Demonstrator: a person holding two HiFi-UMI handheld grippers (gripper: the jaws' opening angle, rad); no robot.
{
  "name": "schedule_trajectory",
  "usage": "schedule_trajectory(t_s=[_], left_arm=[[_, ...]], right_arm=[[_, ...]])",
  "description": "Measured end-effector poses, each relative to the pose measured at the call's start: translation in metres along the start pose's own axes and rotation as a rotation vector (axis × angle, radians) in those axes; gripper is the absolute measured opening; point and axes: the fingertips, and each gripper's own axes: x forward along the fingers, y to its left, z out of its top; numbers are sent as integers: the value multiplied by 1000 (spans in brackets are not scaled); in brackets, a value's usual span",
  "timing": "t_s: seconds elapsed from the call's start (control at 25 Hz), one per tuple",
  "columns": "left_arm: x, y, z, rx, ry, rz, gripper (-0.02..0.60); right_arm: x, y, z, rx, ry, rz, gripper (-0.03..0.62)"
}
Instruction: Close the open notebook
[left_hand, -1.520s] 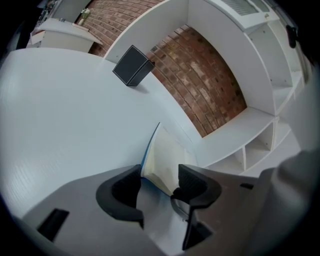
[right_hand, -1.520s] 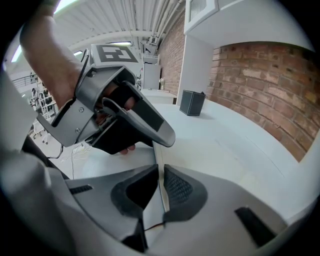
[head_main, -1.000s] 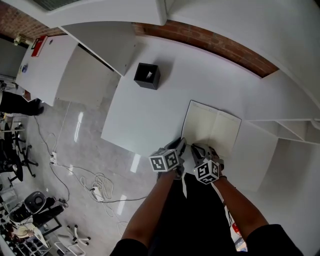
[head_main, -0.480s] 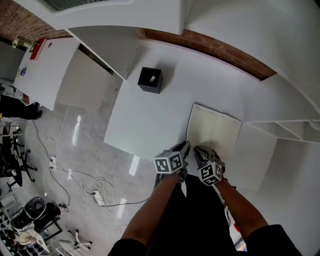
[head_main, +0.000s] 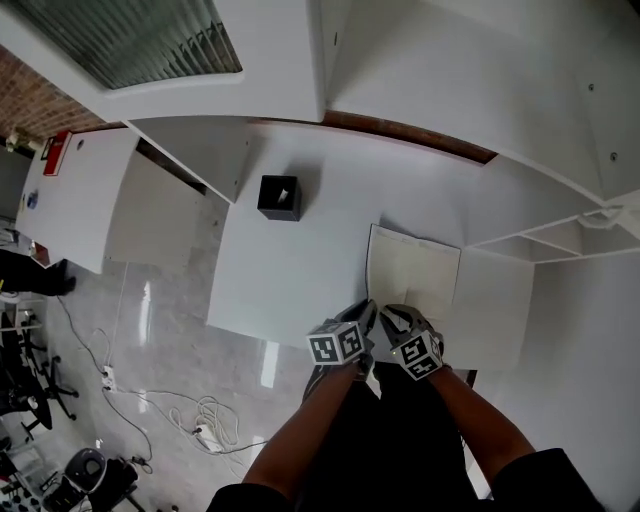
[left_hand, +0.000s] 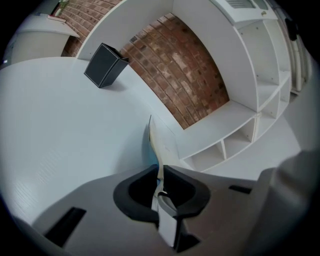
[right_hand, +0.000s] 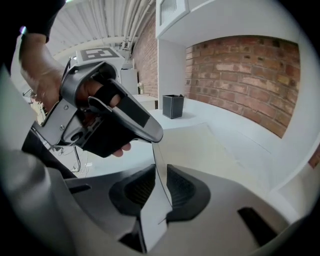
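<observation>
Notebook (head_main: 412, 270) lying open on table (head_main: 290, 265), its near edge at both grippers. Left gripper (left_hand: 161, 175), jaws just closing, pinches the lifted page edge. Right gripper (right_hand: 160, 172), jaws just opening, straddles that edge without pressing it. Risk: held by one thin pinch, the page may slip free and drop open, or crease.

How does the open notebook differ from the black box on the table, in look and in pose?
The notebook shows cream pages; the box is black. The notebook is thin and spread open; the box stands upright as a block. The notebook is at the near edge of the table; the box stands farther back and to the left. Both rest on the same white table.
</observation>
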Motion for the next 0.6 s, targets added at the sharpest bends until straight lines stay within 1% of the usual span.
schedule_trajectory(t_s=[0.12, 0.28, 0.4, 0.6], left_arm=[[0, -13, 0, 55, 22, -19, 37], [1, -29, -4, 119, 46, -20, 37], [-1, -41, -9, 124, 38, -17, 36], [3, -61, -15, 139, 0, 7, 35]], right_arm=[[-13, -7, 8, 31, -31, -13, 71], [-35, -22, 9, 149, -75, -11, 71], [-52, -39, -5, 213, -58, -25, 71], [-77, -64, -15, 249, -84, -44, 69]])
